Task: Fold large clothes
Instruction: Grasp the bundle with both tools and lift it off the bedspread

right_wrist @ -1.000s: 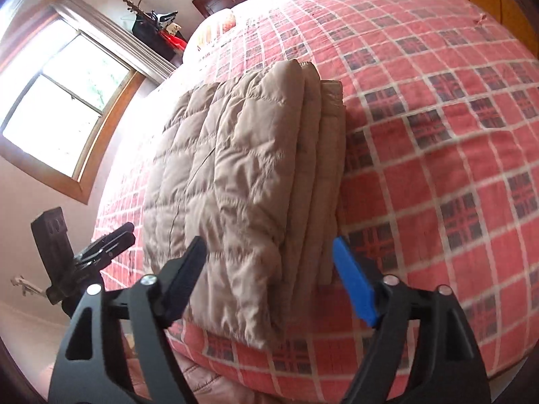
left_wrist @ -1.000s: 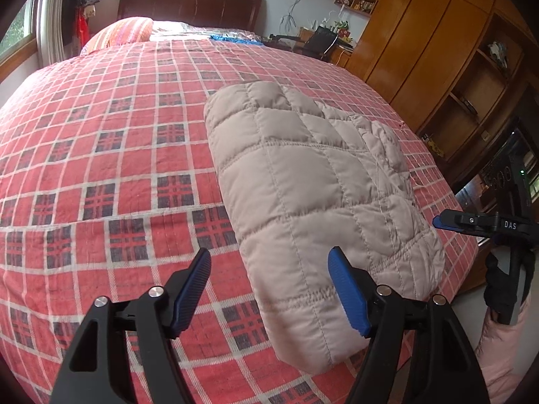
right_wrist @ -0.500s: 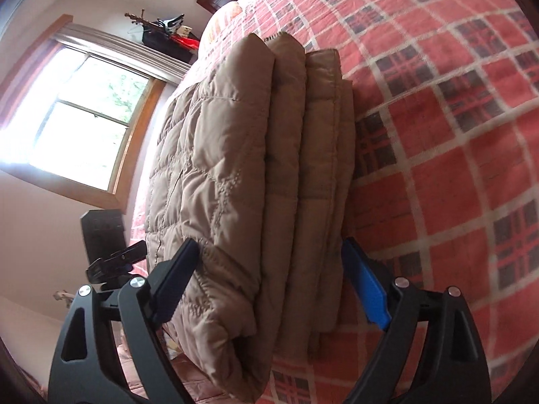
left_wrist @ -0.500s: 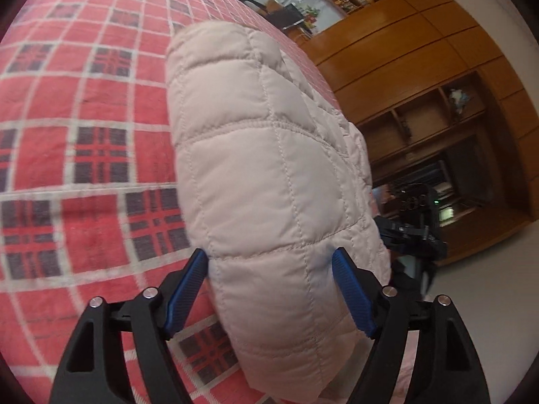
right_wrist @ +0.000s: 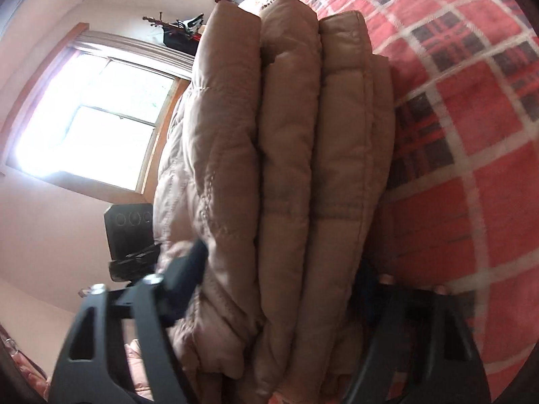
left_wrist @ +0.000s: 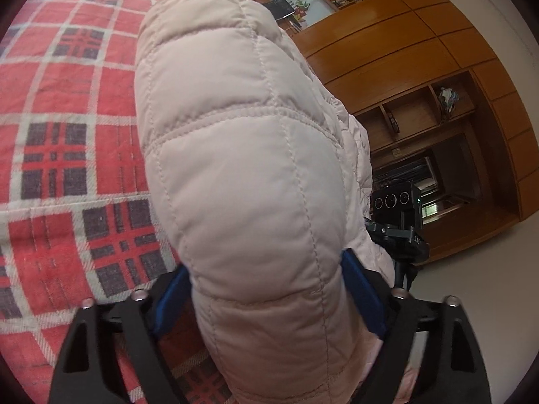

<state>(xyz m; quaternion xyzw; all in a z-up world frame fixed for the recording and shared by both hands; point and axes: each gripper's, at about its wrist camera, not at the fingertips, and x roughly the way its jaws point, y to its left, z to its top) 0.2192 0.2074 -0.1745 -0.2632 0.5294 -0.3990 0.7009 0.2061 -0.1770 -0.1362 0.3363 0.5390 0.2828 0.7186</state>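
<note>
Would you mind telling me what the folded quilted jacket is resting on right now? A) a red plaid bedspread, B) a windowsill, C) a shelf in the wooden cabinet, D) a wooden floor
A: the folded quilted jacket lies on the red plaid bedspread, with the left gripper and the right gripper straddling its ends.

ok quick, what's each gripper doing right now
left gripper: fingers astride the folded jacket, grip unclear
right gripper: fingers astride the jacket's stacked layers, grip unclear

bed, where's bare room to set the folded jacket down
Bare plaid bedspread lies open on the left of the folded jacket, and more past its stacked edge in the right wrist view. It is crowded at the near bed edge, where the left tool and right tool straddle the bundle.
</note>
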